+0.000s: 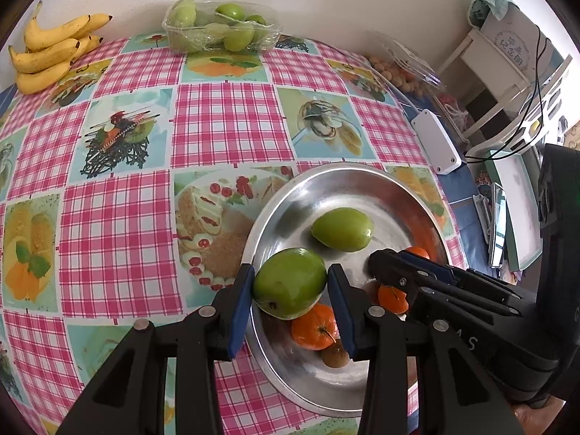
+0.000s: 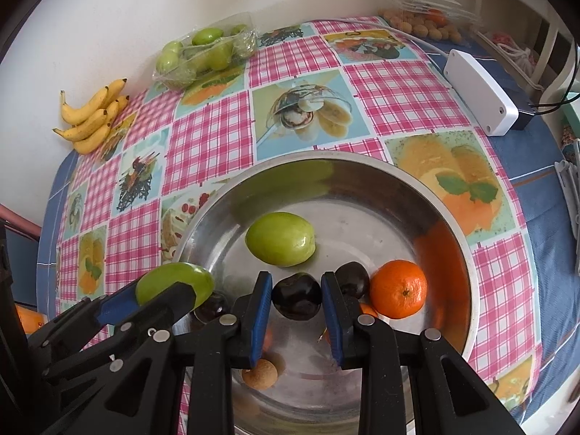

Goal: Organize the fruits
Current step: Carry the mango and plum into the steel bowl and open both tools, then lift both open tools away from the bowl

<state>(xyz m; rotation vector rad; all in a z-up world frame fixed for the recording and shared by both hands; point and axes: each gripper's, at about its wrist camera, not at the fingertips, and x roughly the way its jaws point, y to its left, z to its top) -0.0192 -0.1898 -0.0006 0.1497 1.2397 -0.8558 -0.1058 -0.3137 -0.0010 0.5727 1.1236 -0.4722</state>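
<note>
Both grippers hang right over the steel bowl (image 2: 467, 253), pointing steeply down. The left gripper (image 1: 290, 290) has its blue pads clamped on a green fruit (image 1: 289, 282), held just above the near-left rim. The right gripper (image 2: 296, 297) is pinched tight on a dark plum (image 2: 297, 295) above the middle of the bowl.

Down in the bowl, nearest the cameras, there's a small brown round fruit (image 2: 260, 373), then an orange (image 2: 398, 289) on the right with another dark plum (image 2: 351, 278) touching it, and a third dark one (image 2: 212, 308) half hidden under the left gripper. A second green fruit (image 2: 280, 238) lies loose further in.

Past the bowl it's all checkered tablecloth (image 1: 224, 119). A white box (image 2: 480, 90) sits off right. At the far edge by the wall: a clear tray of green fruits (image 1: 221, 29), bananas (image 1: 54, 50) in the left corner, and a bag of small tan fruits (image 2: 424, 18) on the right.
</note>
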